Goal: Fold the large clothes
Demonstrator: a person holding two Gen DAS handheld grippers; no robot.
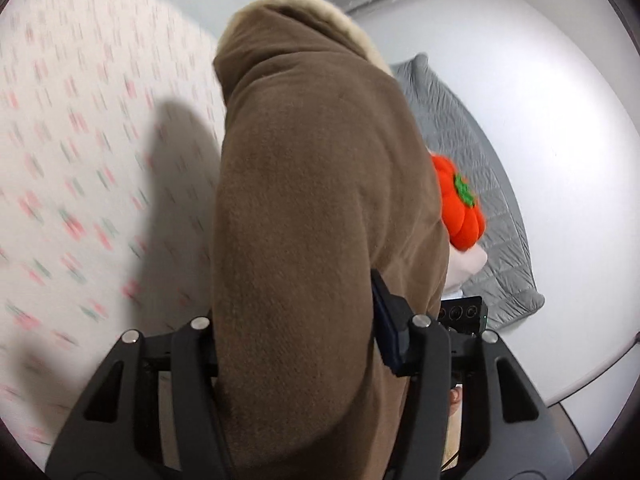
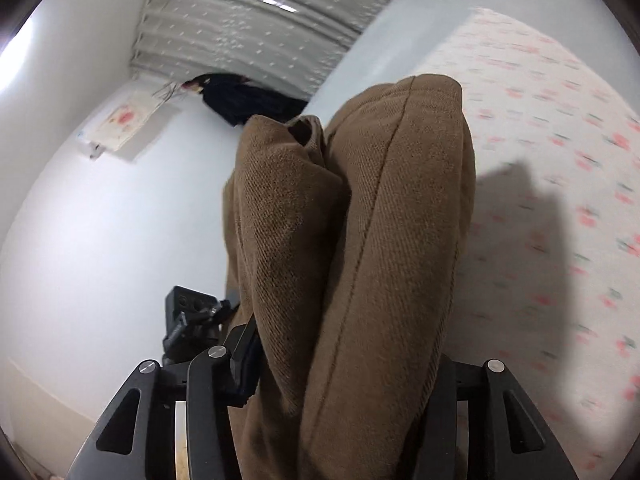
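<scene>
A large brown garment (image 1: 312, 200) with a cream fleece trim (image 1: 320, 12) at its far end hangs bunched from my left gripper (image 1: 304, 344), which is shut on it. The cloth covers most of the fingers. In the right wrist view the same brown garment (image 2: 360, 240), with a seam running down it, is bunched between the jaws of my right gripper (image 2: 344, 360), shut on it. Both hold the garment above the floral bedsheet (image 1: 80, 160), which also shows in the right wrist view (image 2: 560, 160).
An orange pumpkin plush (image 1: 460, 204) and a grey quilted mat (image 1: 492, 216) lie on the pale floor to the right. A dark garment (image 2: 244, 100) and a flat packet (image 2: 128, 124) lie on the floor near the patterned curtain (image 2: 248, 28).
</scene>
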